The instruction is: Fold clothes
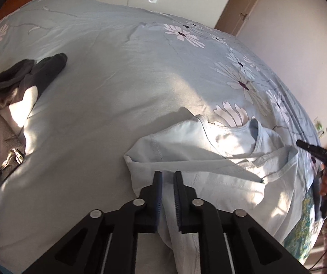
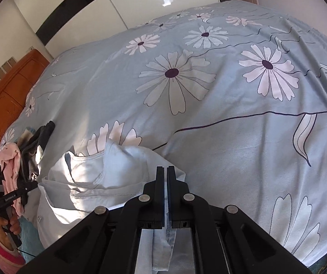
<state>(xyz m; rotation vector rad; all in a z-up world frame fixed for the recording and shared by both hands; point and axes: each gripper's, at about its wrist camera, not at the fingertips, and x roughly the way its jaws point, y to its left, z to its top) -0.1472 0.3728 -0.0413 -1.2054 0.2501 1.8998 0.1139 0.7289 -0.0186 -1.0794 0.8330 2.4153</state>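
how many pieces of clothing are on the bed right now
At least 3: a blue shirt pinched by both tools, a dark jacket at the far edge, and a pink garment beside it. The heap may hide more.

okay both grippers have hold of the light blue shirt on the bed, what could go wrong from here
1. The left gripper looks only loosely closed on the light blue shirt; a gap shows between its pads, so the fabric might slip out on a pull. The right gripper is pinched tight.
2. The shirt is bunched, with its collar standing up, so a fold now would likely trap wrinkles.
3. The dark clothes pile lies on the bedspread to the left; a wide sweep could drag into it.
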